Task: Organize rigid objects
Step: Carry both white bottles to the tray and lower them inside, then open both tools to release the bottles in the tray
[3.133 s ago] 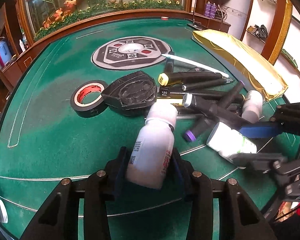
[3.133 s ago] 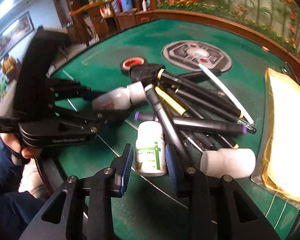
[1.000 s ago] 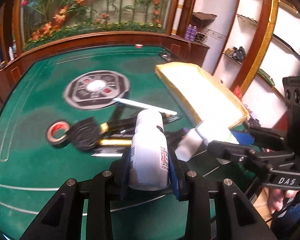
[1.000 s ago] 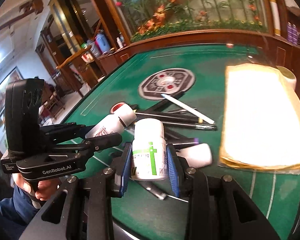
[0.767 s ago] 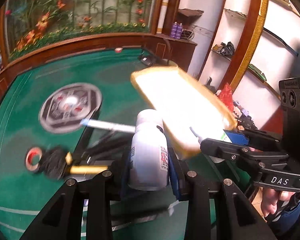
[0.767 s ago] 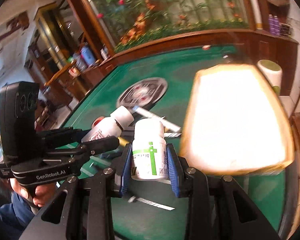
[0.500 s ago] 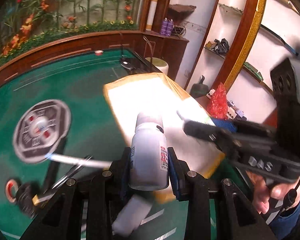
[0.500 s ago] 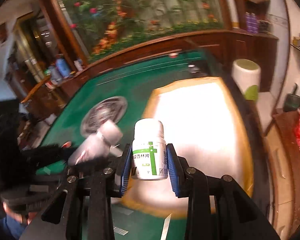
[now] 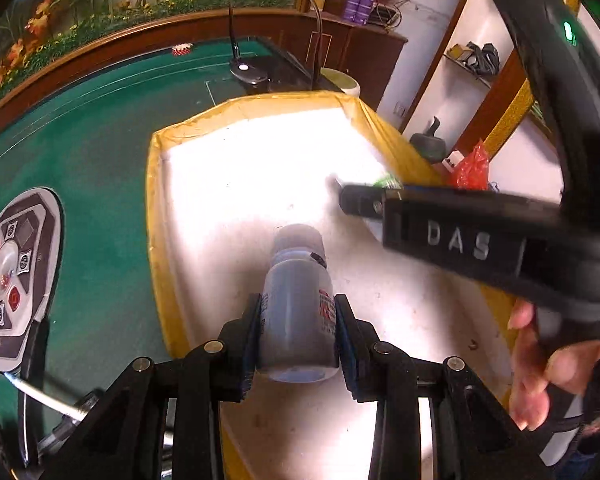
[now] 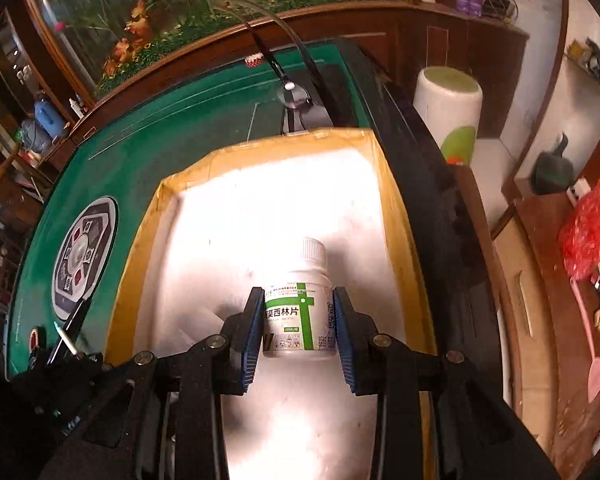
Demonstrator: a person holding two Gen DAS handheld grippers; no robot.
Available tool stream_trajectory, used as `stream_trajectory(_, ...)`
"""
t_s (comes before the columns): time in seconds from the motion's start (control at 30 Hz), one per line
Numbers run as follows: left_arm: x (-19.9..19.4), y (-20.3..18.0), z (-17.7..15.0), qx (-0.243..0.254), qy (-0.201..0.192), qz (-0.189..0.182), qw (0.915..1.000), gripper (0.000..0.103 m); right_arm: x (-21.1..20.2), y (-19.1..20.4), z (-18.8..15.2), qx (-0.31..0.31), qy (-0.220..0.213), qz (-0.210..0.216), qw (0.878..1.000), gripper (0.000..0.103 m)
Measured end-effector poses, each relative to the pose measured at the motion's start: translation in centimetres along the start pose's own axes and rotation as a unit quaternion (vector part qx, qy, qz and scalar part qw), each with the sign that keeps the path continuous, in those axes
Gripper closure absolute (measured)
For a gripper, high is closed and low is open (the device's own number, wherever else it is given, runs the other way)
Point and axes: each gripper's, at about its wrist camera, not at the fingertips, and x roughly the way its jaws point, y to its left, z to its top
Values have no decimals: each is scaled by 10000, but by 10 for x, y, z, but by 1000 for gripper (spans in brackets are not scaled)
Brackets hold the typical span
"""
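My left gripper is shut on a tall white bottle with red print, held over the white tray with yellow rim. My right gripper is shut on a white medicine bottle with a green cross label, held over the same tray, nearer its right side. The right gripper's black body crosses the right of the left wrist view. Pens and a red tape roll lie on the green table at lower left.
A grey round panel sits in the green table. A black lamp base stands just beyond the tray. The table's dark wooden edge runs right of the tray. A white stool and red bag lie off the table.
Both grippers have carried their bottles to the right, away from the pile of pens and over the tray. Both are now lower and closer to the tray floor.
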Motion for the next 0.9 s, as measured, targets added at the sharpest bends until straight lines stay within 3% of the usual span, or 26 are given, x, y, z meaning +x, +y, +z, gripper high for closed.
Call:
stream_trajectory(0.17,1,0,1,-8,-44,10,10000,67,4,-3,5,53,-13,-35,10000,70)
stream_trajectory(0.3,-4,1,-3,-57,-51,-23,10000,51,-4,-6,0,120,-106,121,9998,59)
stream_trajectory(0.43,-23,1,-11,-81,-157,-110,9998,50,-28,-5,-13,157,-378,76,9991,59)
stream_trajectory(0.57,-50,-1,-27,-73,-292,-300,9991,46,-70,5,-38,217,-838,266,9959,55)
stream_trajectory(0.73,-98,1,-62,33,-587,-355,9976,39,-124,32,-88,213,-1397,764,9870,41)
stream_trajectory(0.9,-145,31,-111,32,-809,-253,9964,35,-139,64,-127,138,-1378,1270,9822,40)
